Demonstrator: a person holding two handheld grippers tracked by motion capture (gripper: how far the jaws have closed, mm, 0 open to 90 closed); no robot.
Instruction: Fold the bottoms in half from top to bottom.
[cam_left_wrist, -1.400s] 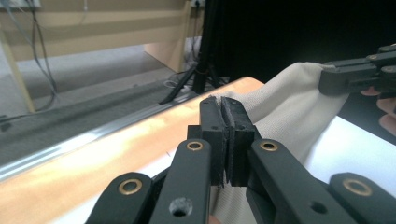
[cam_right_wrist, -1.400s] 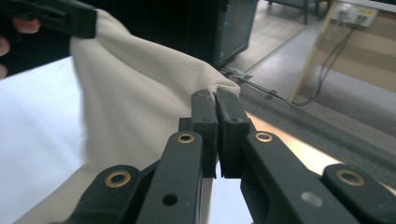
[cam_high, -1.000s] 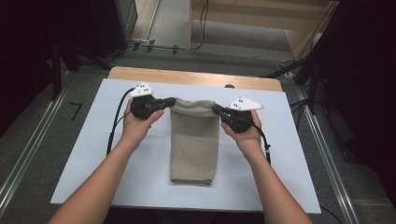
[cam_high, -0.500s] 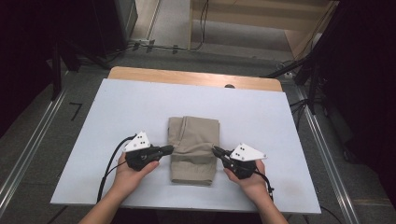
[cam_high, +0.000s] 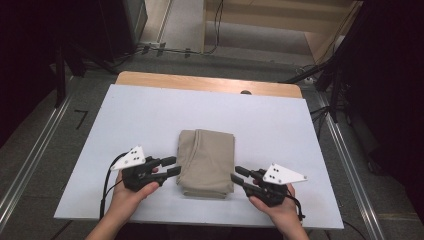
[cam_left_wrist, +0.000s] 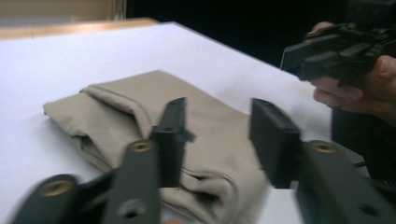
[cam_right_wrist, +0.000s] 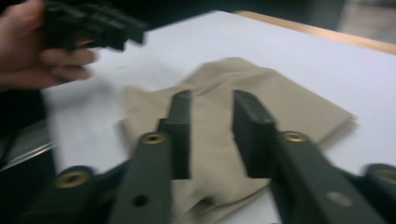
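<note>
Table, cloth between claws

Folded cloth: plain khaki-beige, unpatterned, seen between the two grippers.
Left gripper: black jaws and body, brass-coloured rivets, topped by a pale grey plate marked with small dark dots.
Right gripper: black throughout, with the same dotted pale grey plate.
Table: a white sheet is seen beneath both grippers, edged beyond them by light wood.
</note>
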